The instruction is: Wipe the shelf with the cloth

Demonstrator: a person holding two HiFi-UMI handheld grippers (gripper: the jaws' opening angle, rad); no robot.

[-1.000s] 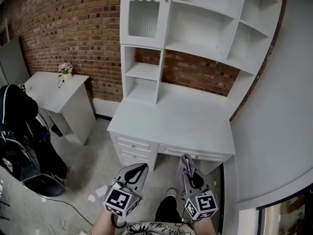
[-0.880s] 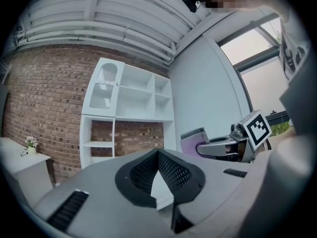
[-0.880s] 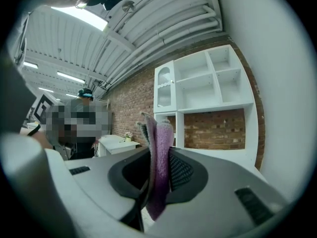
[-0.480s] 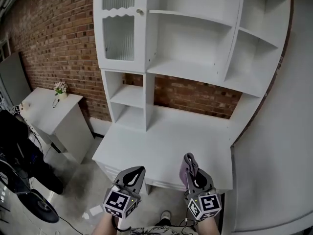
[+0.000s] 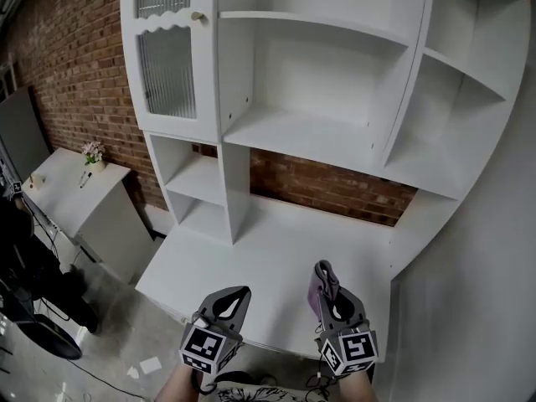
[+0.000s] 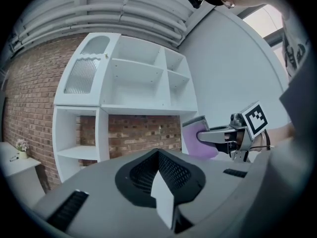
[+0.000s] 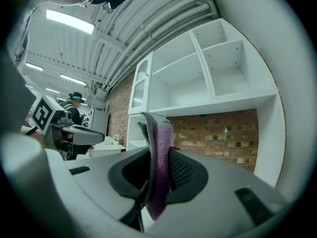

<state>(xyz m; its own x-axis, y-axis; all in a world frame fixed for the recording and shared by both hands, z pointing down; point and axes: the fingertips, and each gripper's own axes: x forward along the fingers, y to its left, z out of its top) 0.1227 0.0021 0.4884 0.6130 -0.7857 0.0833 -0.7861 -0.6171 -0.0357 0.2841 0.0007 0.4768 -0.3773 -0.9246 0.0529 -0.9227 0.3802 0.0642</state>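
A white shelf unit (image 5: 310,132) with open compartments and a ribbed-glass door stands on a white desk (image 5: 276,258) against a brick wall. My right gripper (image 5: 322,276) hovers over the desk's near right part, shut on a purple cloth (image 5: 318,281) that sticks up between its jaws. In the right gripper view the cloth (image 7: 158,167) hangs folded in front of the shelf (image 7: 198,83). My left gripper (image 5: 234,298) hangs shut and empty over the desk's near edge. From the left gripper view, the cloth (image 6: 198,140) shows at the right.
A small white side table (image 5: 71,187) with a little flower pot (image 5: 90,152) stands at the left by the brick wall. A dark chair (image 5: 25,283) sits at the far left. A grey wall (image 5: 486,275) closes the right side.
The view has moved closer to the desk and tilted up: the shelf now fills the frame and the drawers have dropped out of sight. Both grippers keep their pose, cloth still held.
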